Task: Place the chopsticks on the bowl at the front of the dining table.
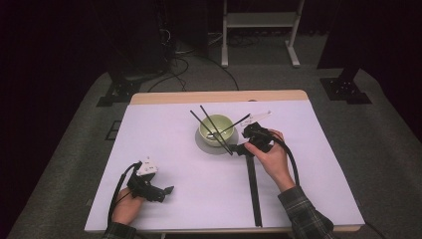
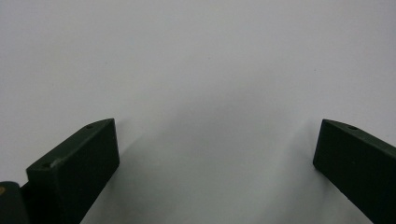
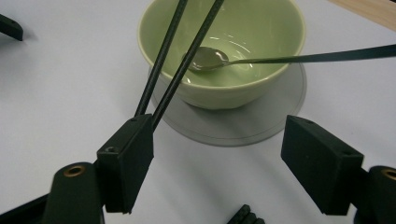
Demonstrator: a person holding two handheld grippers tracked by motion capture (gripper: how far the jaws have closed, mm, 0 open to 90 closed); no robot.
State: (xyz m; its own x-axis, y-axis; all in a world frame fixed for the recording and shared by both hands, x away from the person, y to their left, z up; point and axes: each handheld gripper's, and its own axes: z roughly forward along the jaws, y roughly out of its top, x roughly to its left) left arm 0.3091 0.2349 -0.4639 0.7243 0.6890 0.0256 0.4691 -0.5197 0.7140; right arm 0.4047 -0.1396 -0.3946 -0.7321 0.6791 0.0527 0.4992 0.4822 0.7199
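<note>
A pale green bowl point(image 1: 216, 129) point(image 3: 224, 42) stands on a flat grey saucer point(image 1: 206, 146) point(image 3: 261, 123) at the table's middle. Two black chopsticks point(image 1: 211, 127) point(image 3: 163, 60) lie across its rim, their near ends by my right gripper's left jaw. A spoon point(image 3: 208, 58) rests inside the bowl, its dark handle point(image 1: 239, 122) pointing out to the right. My right gripper point(image 1: 240, 147) point(image 3: 219, 163) stands open just right of the saucer, facing the bowl, with nothing between its jaws. My left gripper point(image 1: 166, 190) point(image 2: 215, 140) rests open and empty at the front left.
A long black strip point(image 1: 254, 189) lies on the white table cover point(image 1: 189, 199) from the right gripper toward the front edge; its end point(image 3: 245, 215) sits under the jaws. A small white piece point(image 1: 256, 118) sits right of the bowl. Dark floor and stands surround the table.
</note>
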